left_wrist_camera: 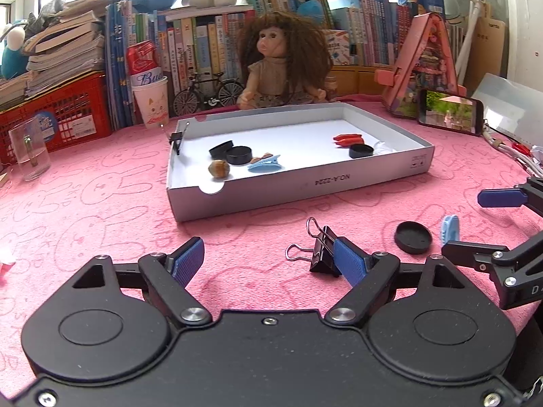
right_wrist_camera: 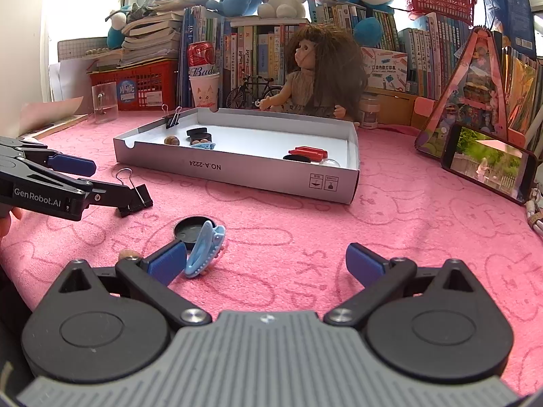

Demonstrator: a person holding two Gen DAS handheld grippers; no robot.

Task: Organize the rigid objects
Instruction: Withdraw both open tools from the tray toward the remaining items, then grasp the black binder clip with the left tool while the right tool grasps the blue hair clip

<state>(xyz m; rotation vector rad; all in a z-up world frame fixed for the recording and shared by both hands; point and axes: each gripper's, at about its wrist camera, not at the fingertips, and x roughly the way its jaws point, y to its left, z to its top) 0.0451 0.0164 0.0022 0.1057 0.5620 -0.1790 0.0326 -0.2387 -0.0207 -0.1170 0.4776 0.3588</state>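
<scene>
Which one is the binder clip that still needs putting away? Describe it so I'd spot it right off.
Start at the shallow white box on the pink cloth. On the cloth in front of it, against the open left tool, lies the black binder clip with silver wire handles. Its twin is clipped upright onto the box's wall; this one lies loose near a round black lid.

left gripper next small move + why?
Probably shift the left gripper right, then close: its jaws are open and the black binder clip sits against its right pad, not centred. The clip lies on the pink cloth, outside the white tray.
</scene>
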